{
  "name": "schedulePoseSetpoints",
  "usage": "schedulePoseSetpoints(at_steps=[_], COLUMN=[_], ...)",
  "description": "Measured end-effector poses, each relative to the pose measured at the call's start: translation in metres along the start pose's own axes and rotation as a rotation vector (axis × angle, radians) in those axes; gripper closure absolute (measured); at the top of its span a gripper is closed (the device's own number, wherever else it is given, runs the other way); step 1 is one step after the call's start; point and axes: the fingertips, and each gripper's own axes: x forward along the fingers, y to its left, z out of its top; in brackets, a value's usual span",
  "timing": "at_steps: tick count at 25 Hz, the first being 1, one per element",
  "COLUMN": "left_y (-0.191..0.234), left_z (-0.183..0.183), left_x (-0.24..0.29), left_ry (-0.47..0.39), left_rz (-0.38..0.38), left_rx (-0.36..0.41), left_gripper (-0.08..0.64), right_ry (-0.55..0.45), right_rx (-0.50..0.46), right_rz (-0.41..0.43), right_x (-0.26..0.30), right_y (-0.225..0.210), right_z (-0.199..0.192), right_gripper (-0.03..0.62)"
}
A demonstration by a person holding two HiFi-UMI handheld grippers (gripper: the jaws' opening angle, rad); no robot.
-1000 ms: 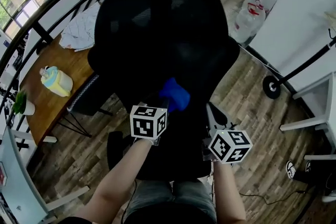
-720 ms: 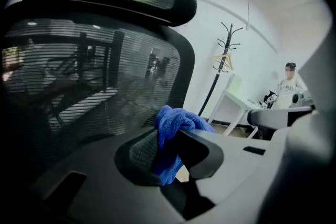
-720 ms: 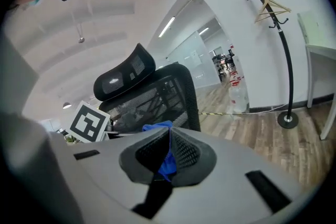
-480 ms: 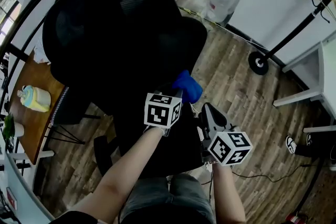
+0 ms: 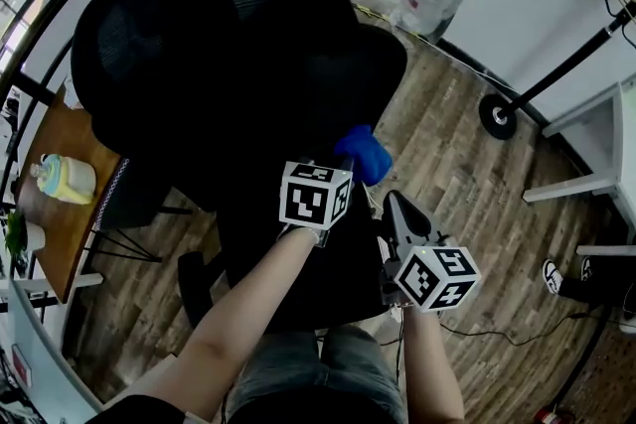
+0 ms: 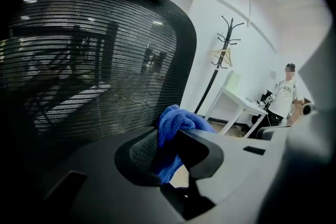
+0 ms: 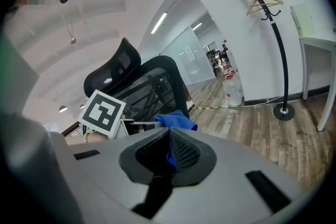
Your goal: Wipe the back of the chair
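My left gripper (image 6: 167,147) pinches the limp, lightweight blue cloth (image 6: 179,118) by a bunched fold beside the yielding black mesh chair back (image 6: 89,65); my right gripper (image 7: 169,139) is pressed together, empty.

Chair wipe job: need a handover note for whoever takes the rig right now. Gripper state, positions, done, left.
Left gripper: shut on the crumpled blue cloth.
Right gripper: jaws together, holding nothing, just right of the left one.
Position: the cloth is low at the right-hand edge of the black mesh office chair back in the head view. Contact with the mesh can't be confirmed.
Done: cloth is in hand and at the backrest. How much has been wiped doesn't show.
Left: probably sweep the cloth across the mesh and frame, top to bottom.
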Motion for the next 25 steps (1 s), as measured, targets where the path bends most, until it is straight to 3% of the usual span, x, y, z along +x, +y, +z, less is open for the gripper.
schedulePoseSetpoints(at_steps=[12, 25], left_y=[0.051, 0.140], left_z=[-0.020, -0.041], left_x=[-0.041, -0.122], left_ry=[-0.022, -0.080], left_rz=[0.090, 0.270], left_rx=[-0.091, -0.211], left_gripper=[0.476, 0.476], right_ry=[0.047, 0.138], right_rx=[-0.033, -0.088], right_rz=[0.099, 0.243], right_x=[0.030, 0.069], right_y=[0.041, 0.112], right_z=[-0.007, -0.032], right_gripper=[0.565, 0.565])
